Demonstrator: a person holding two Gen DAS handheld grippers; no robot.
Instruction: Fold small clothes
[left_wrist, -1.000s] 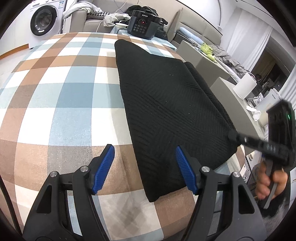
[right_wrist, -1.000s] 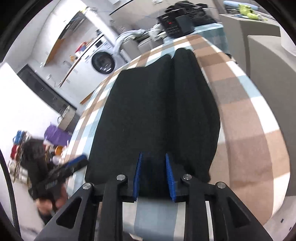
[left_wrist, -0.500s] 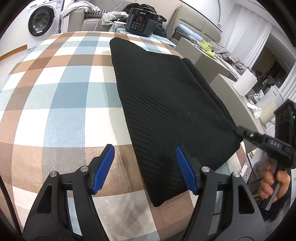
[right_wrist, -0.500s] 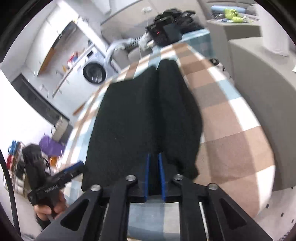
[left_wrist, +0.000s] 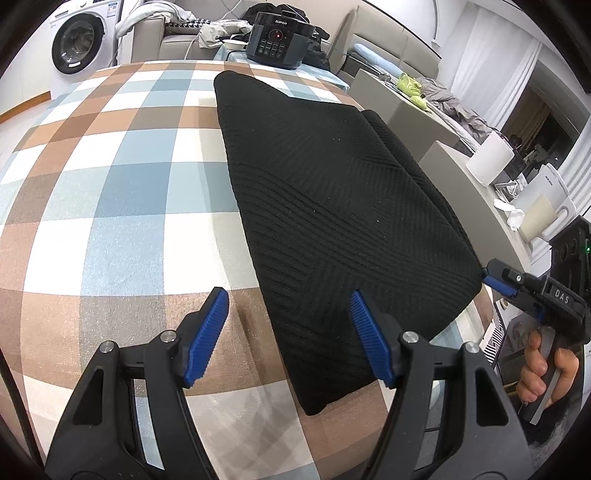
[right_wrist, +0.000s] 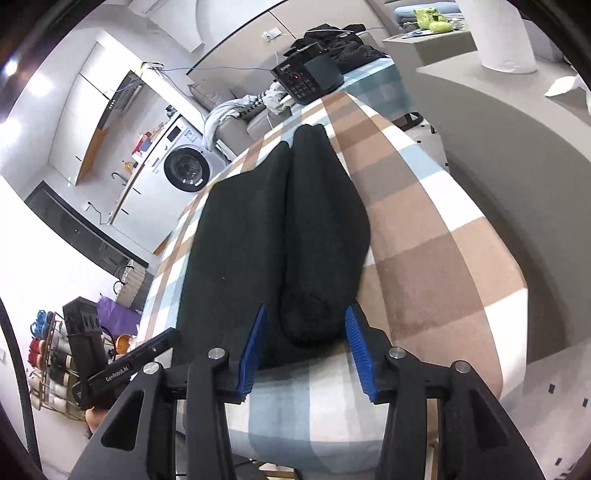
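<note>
A black knitted garment (left_wrist: 332, 206) lies folded lengthwise on the checked worktop (left_wrist: 110, 192). The left gripper (left_wrist: 290, 332) stands wide over the near corner of the garment and holds nothing. The jaws of the right gripper (right_wrist: 304, 347) are opening; the rolled edge of the garment sits between them, and the pads do not press on it.

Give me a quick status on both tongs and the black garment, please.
Left tongs open over garment's near edge. Right tongs opening, folded end between pads, unpinched. Black garment flat on checked cloth. Nothing in the way.
</note>
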